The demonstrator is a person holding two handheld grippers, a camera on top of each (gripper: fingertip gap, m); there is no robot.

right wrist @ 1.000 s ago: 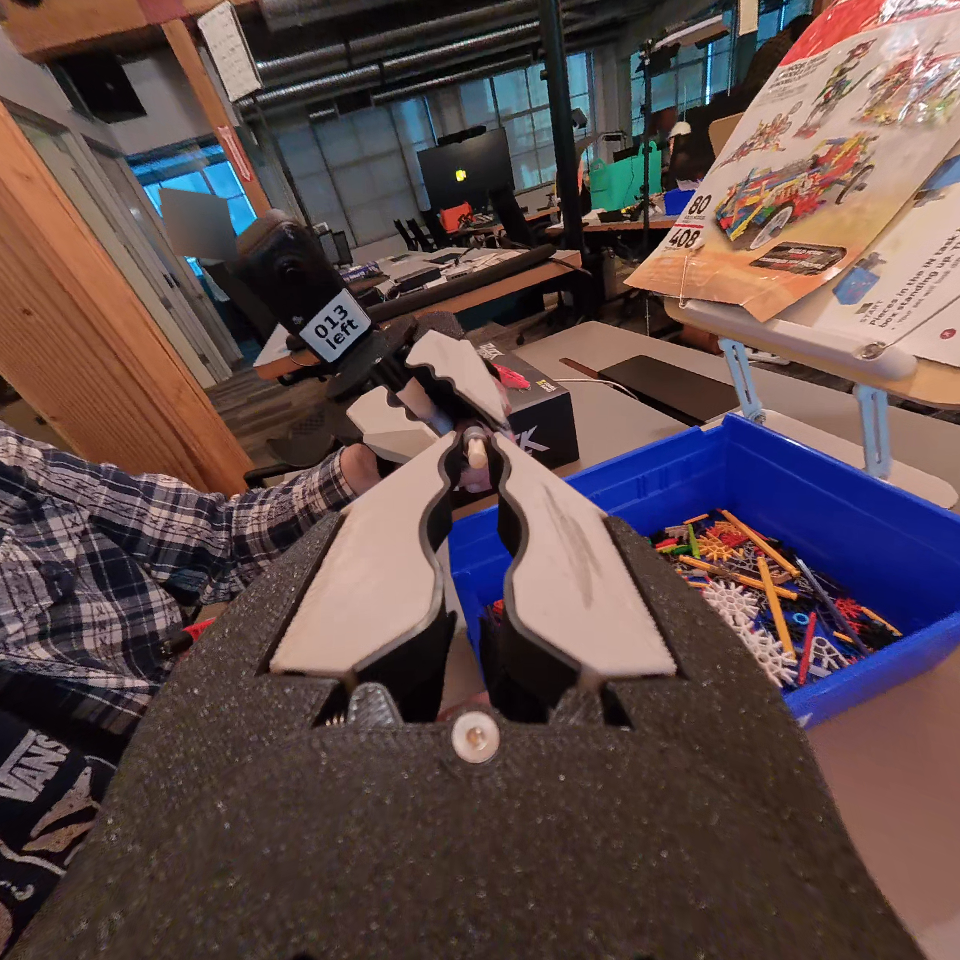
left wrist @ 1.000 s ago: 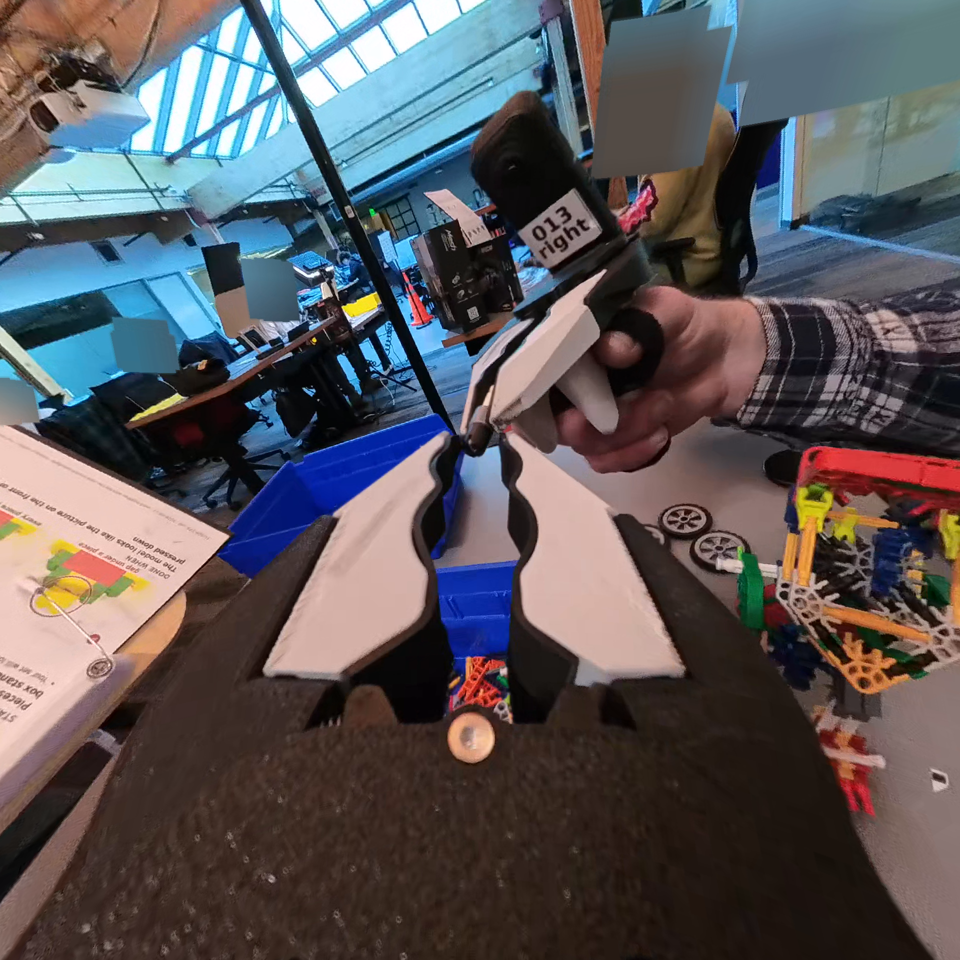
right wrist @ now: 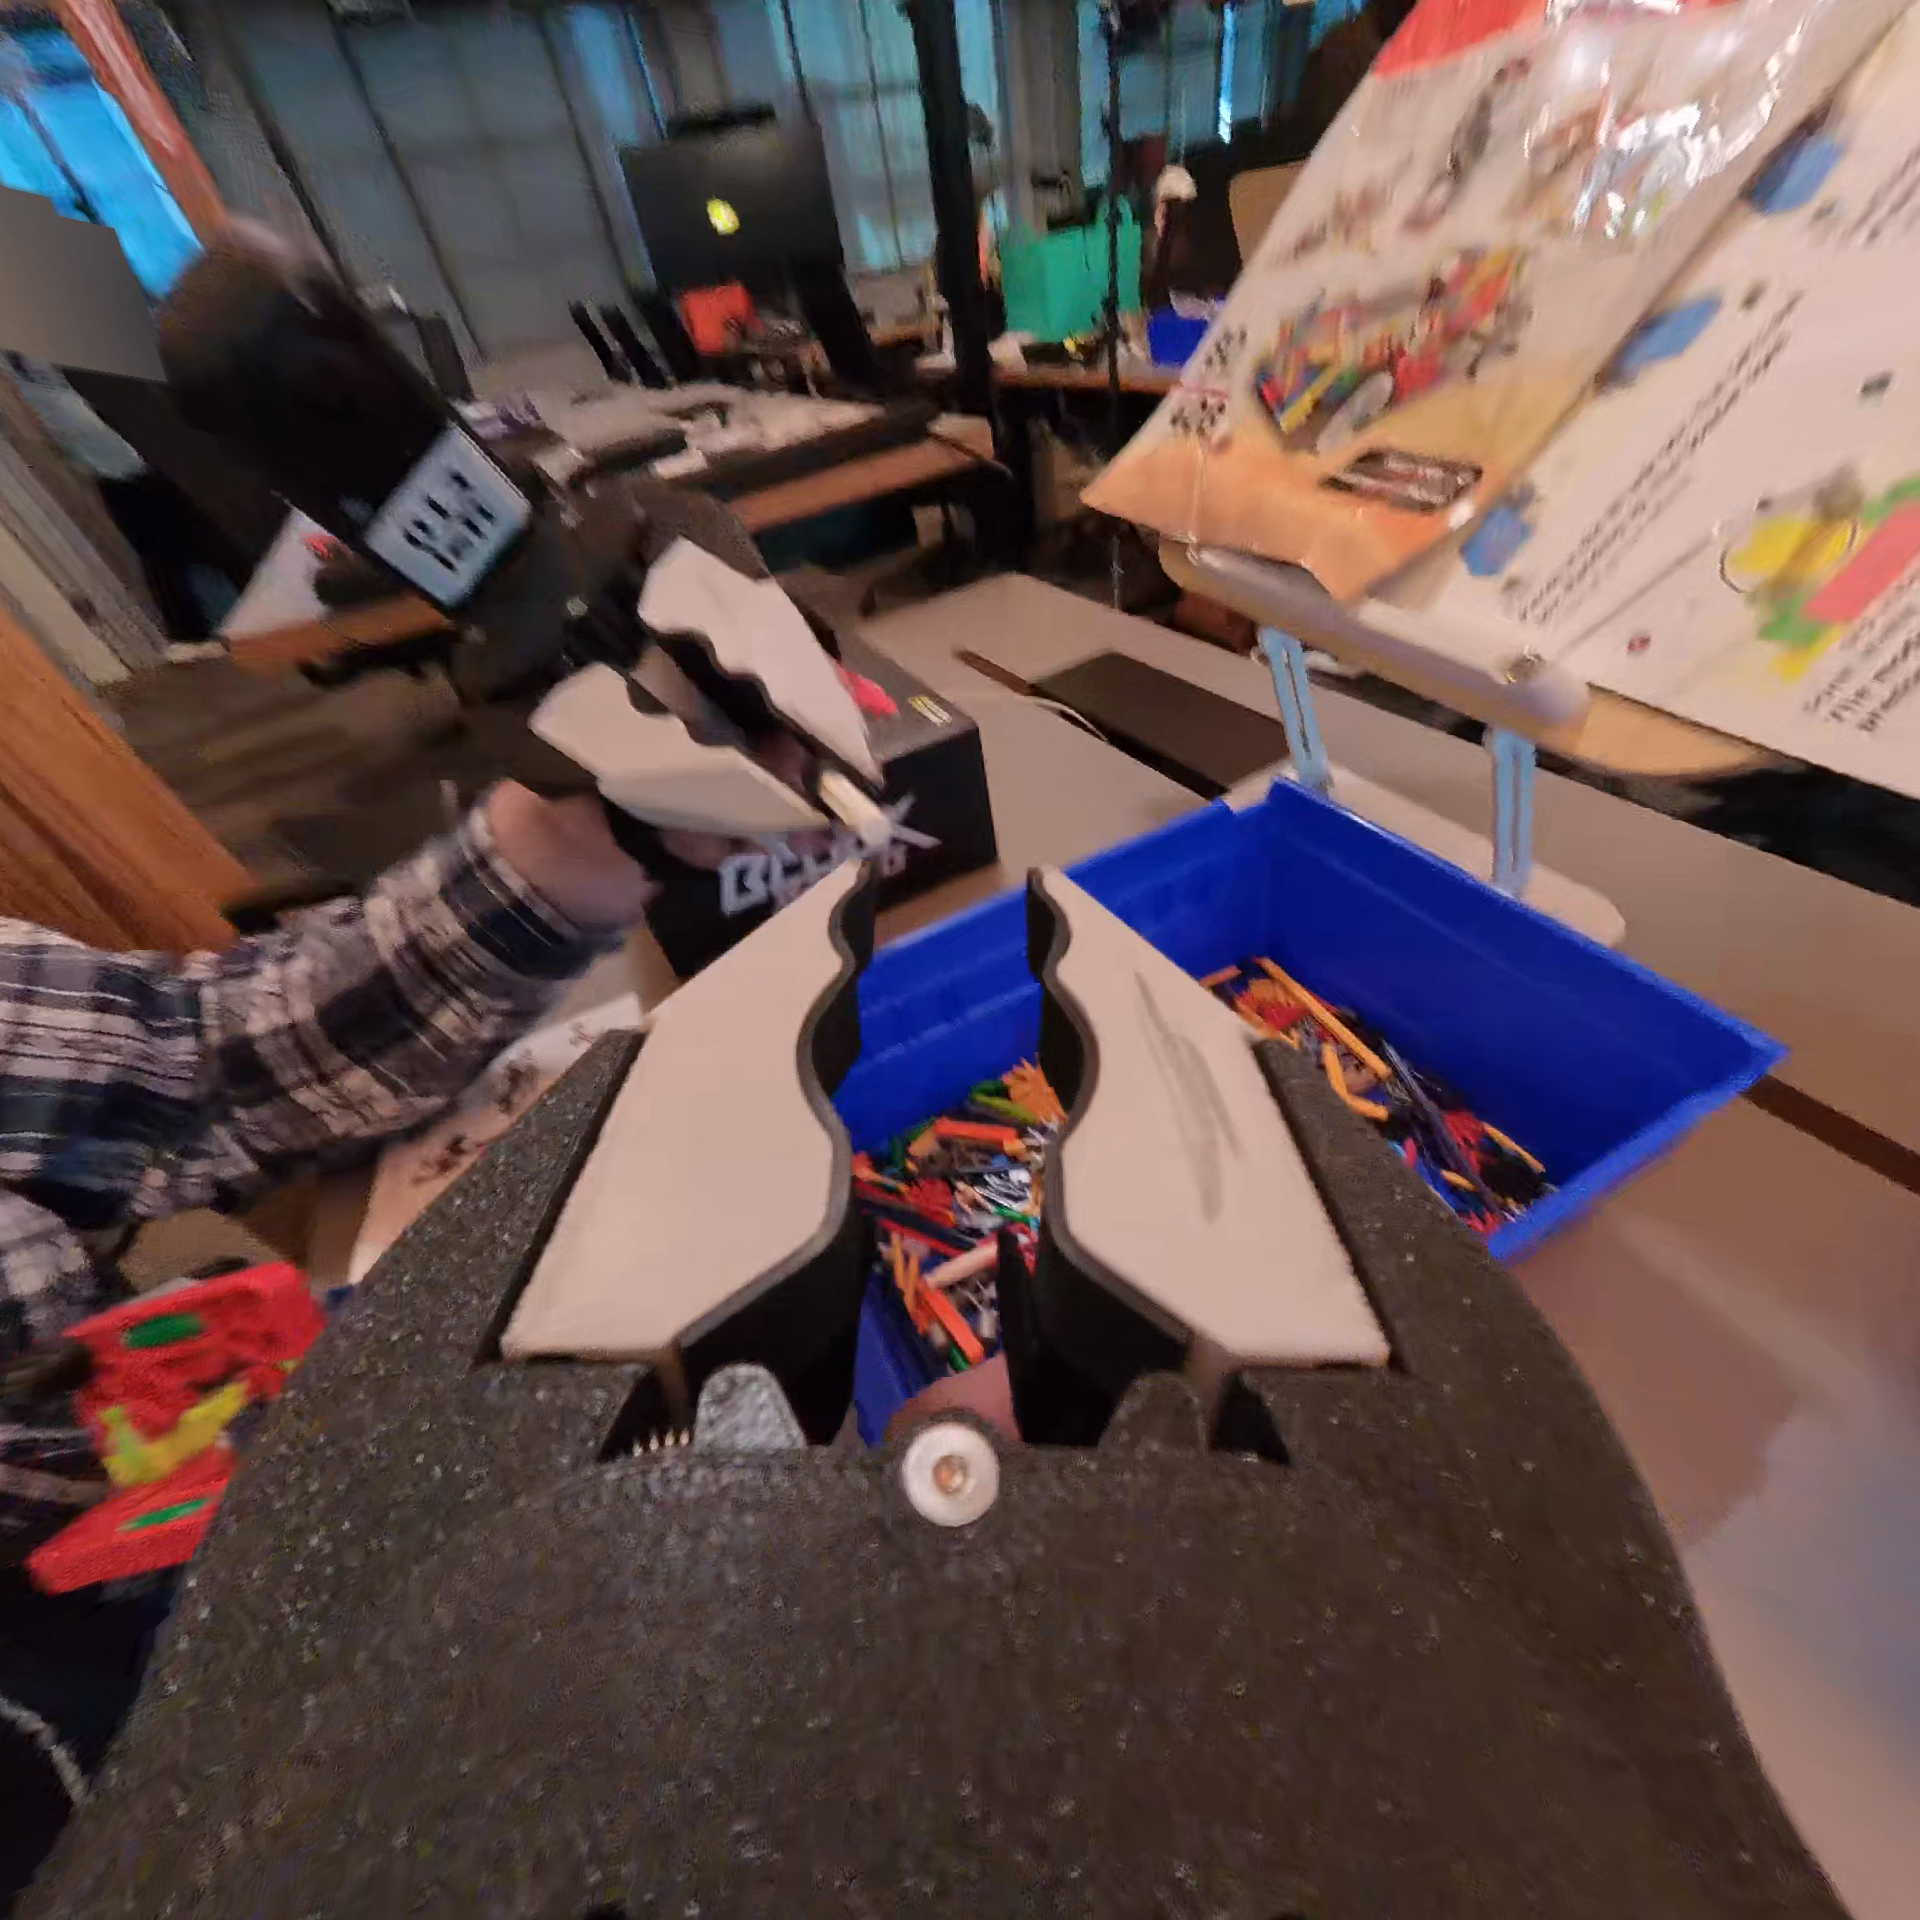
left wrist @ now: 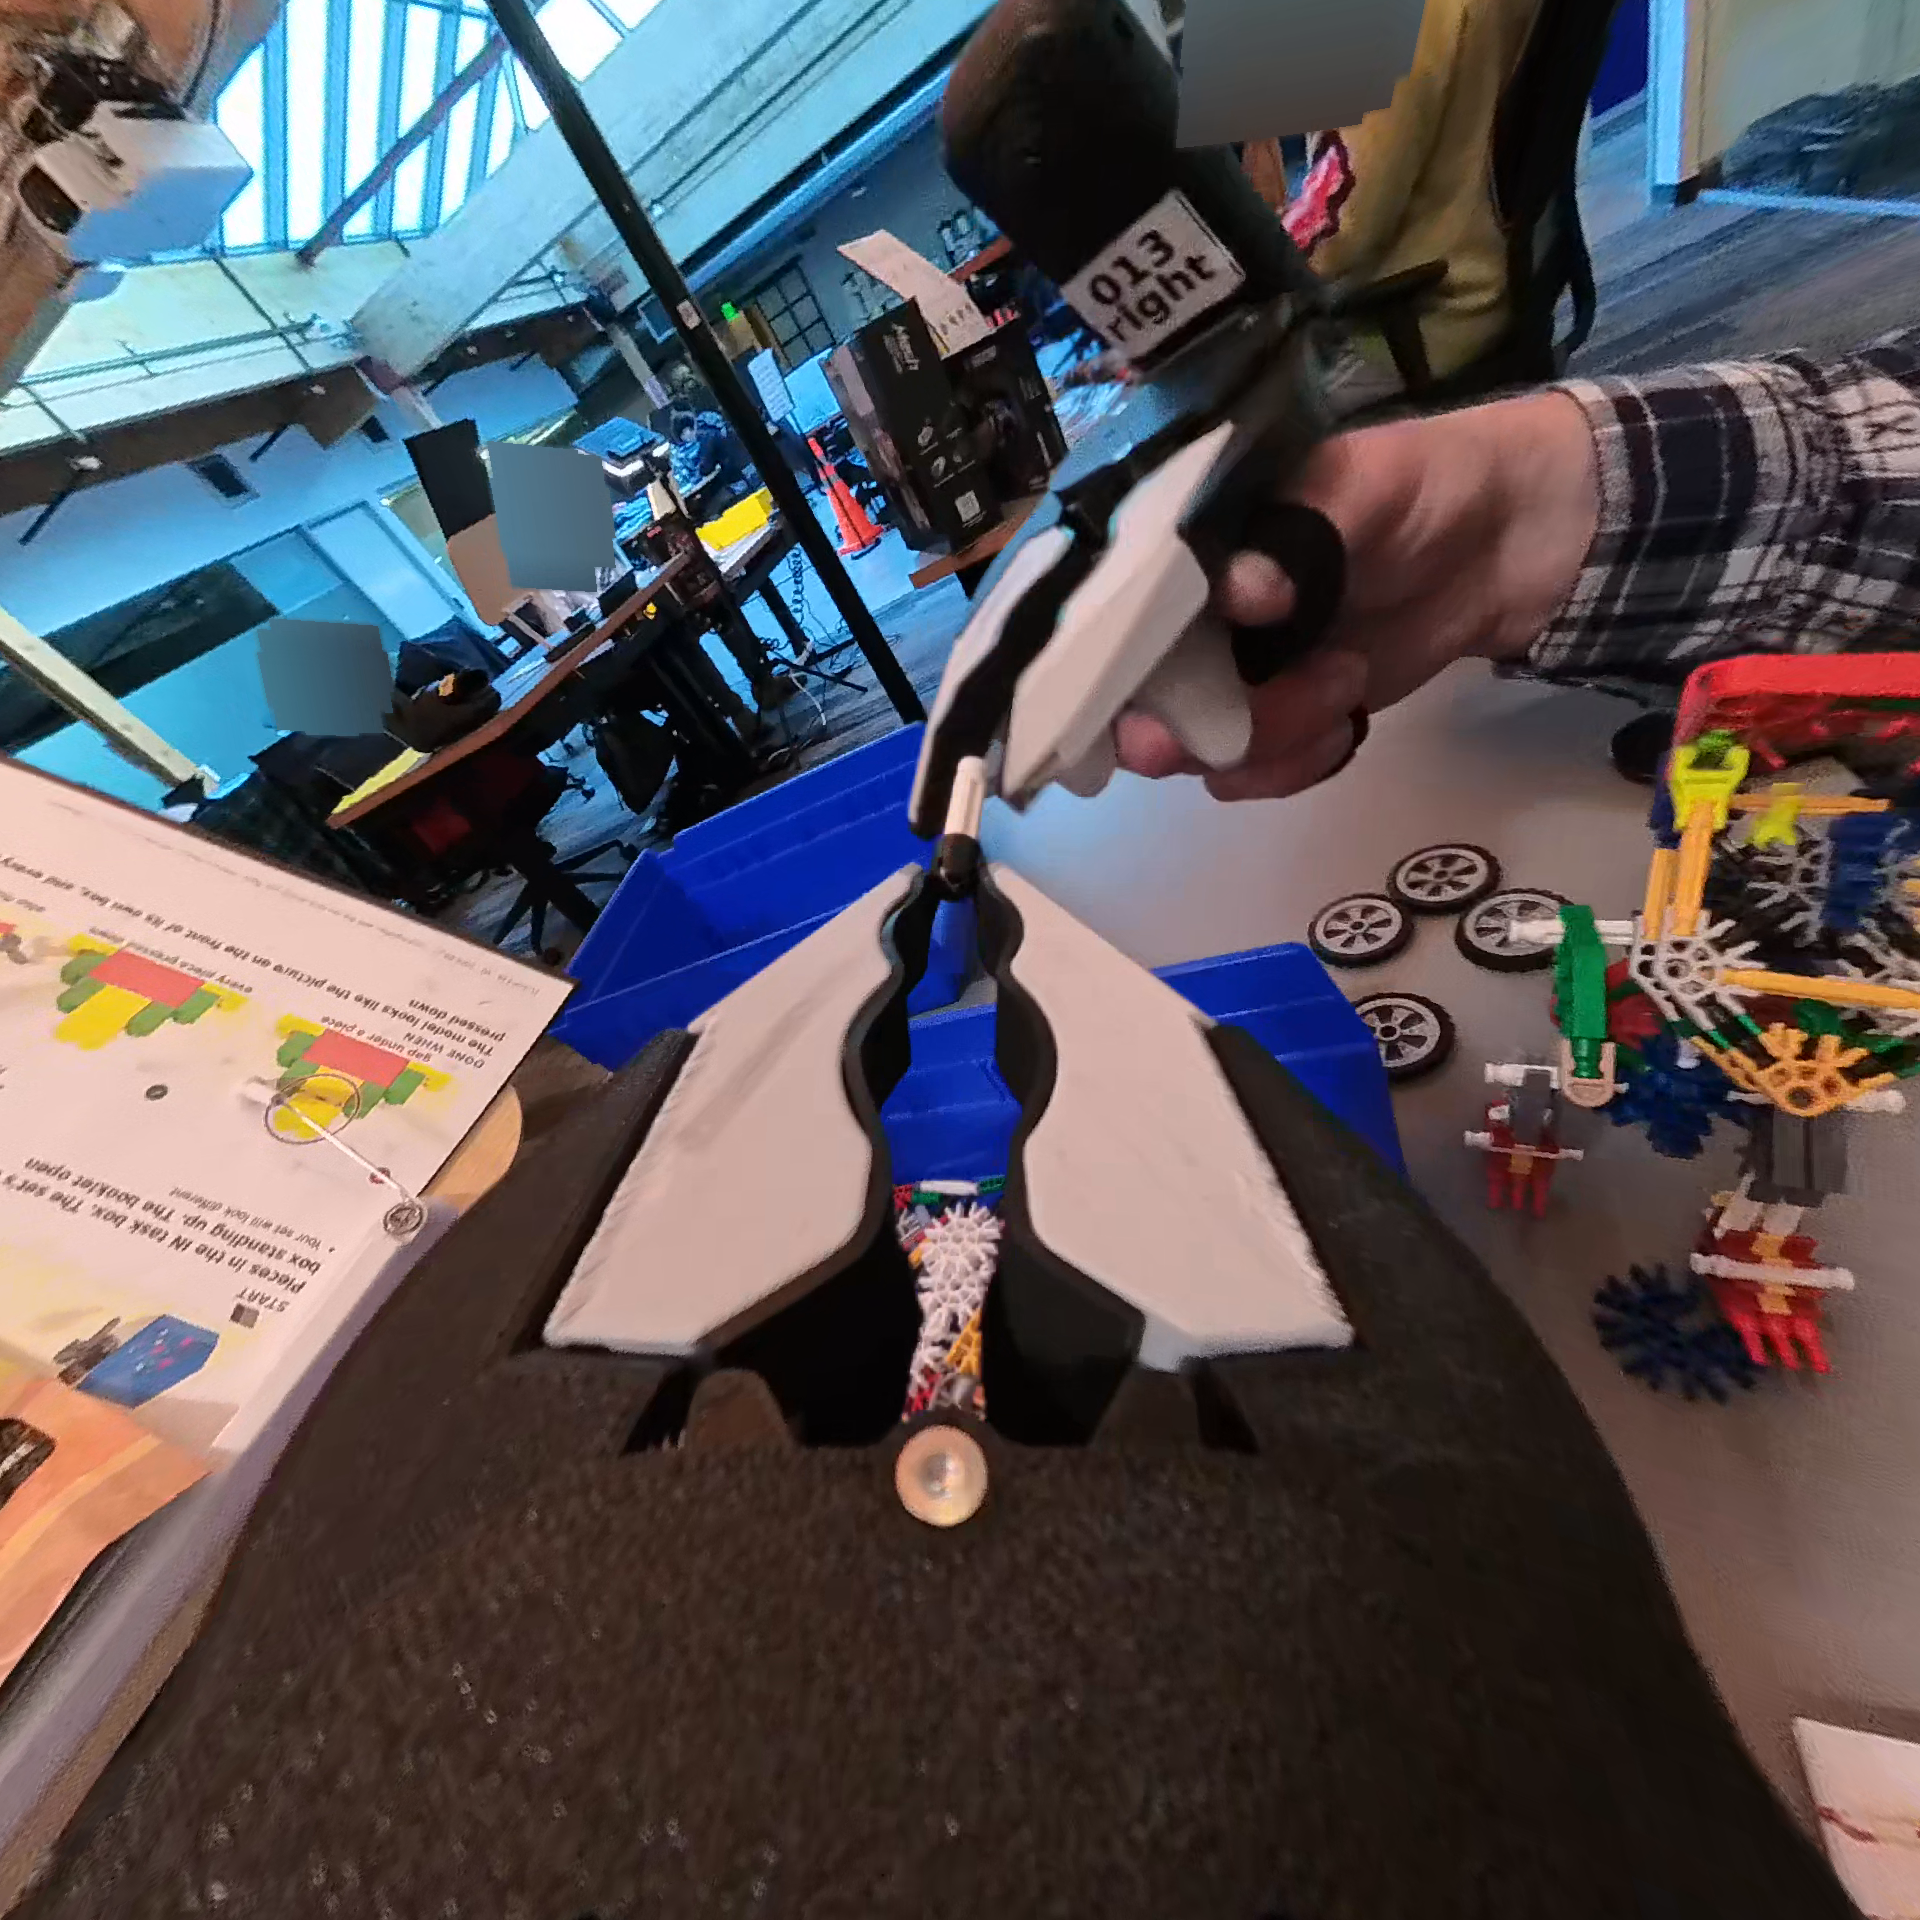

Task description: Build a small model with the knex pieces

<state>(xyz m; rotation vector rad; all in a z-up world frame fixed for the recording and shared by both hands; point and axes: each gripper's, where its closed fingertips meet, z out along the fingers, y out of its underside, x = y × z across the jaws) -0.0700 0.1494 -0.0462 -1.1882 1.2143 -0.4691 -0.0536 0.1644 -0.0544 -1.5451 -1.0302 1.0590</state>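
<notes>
Two tongs meet in the air above a grey counter point(left wrist: 1195, 883), each held by a hand in a plaid sleeve. One short white rod point(left wrist: 966, 800) with a dark end sits between them. The left tongs point(left wrist: 951, 883) are pressed together on the rod's dark end. The right tongs point(right wrist: 948, 883) are spread, with nothing between them in their own view. In the left view their tips lie at the rod's free end.

Two blue bins stand under the tongs. The nearer bin point(right wrist: 1455, 935) holds a loose heap of many small pieces point(right wrist: 956, 1164): rods and toothed connectors in orange, yellow, white, red and green. The farther bin point(left wrist: 748, 904) lies behind it, and its contents are hidden.

To the right on the counter lie four small black wheels point(left wrist: 1446, 878) with grey spokes, close together. Beside them stands one large model point(left wrist: 1766, 966) built of coloured rods, with a red top. Near it are two small red figures point(left wrist: 1522, 1143) and one dark blue gear point(left wrist: 1662, 1340).

To the left, one printed sheet point(left wrist: 260, 1039) with coloured drawings rests on a tilted stand, which overhangs the nearer bin's far side. One black box point(right wrist: 925, 831) sits behind the left tongs. The tongs' dark bodies block the lower part of both views.
</notes>
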